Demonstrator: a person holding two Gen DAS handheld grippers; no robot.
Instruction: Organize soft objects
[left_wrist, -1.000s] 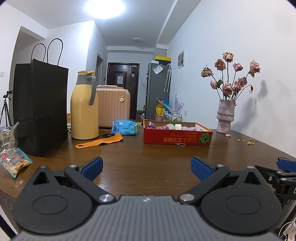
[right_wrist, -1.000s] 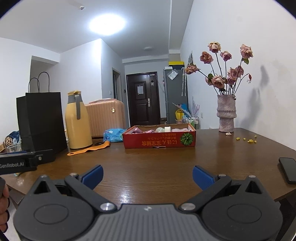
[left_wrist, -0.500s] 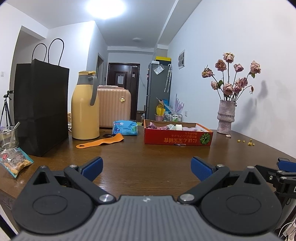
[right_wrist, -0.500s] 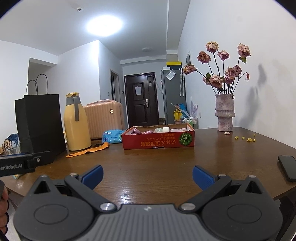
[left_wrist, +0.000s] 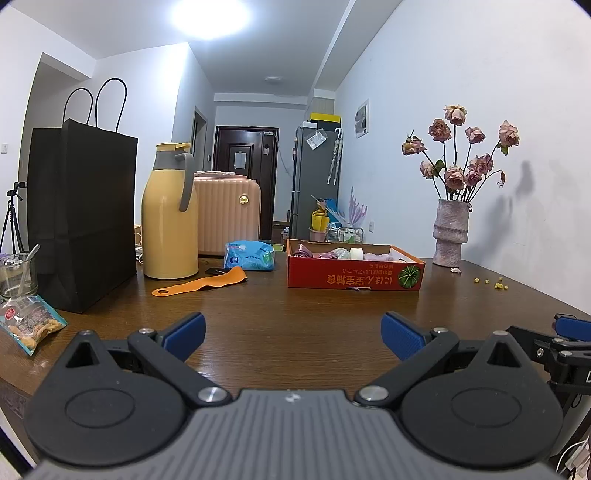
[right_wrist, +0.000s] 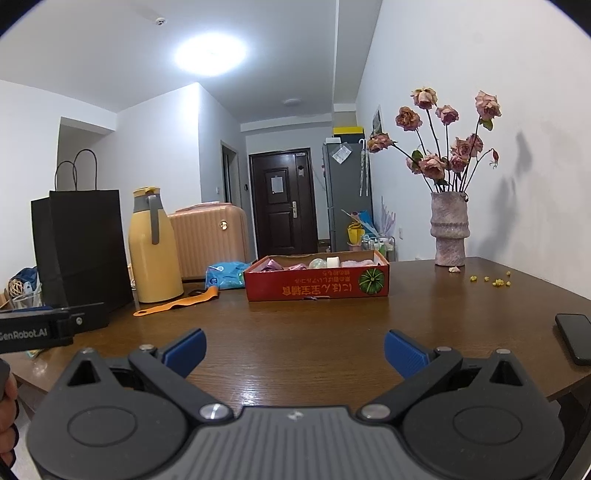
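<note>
A shallow red cardboard box (left_wrist: 354, 275) (right_wrist: 317, 286) sits mid-table and holds several soft items, pink and pale, only partly visible over its rim. A blue soft pack (left_wrist: 249, 255) (right_wrist: 225, 275) lies left of the box. An orange strap (left_wrist: 199, 285) (right_wrist: 177, 304) lies flat in front of the pack. My left gripper (left_wrist: 293, 334) is open and empty above the near table. My right gripper (right_wrist: 295, 350) is open and empty, to the right of the left one. Both are well short of the box.
A black paper bag (left_wrist: 81, 214), a yellow thermos jug (left_wrist: 168, 214), a snack packet (left_wrist: 27, 325) and a glass (left_wrist: 16, 275) stand at the left. A vase of dried roses (left_wrist: 450, 232) stands at the far right. A black phone (right_wrist: 574, 338) lies near the right edge.
Both views have shifted slightly; the box and the vase look a little nearer and lower in the right wrist view. Both grippers stay open and empty.
</note>
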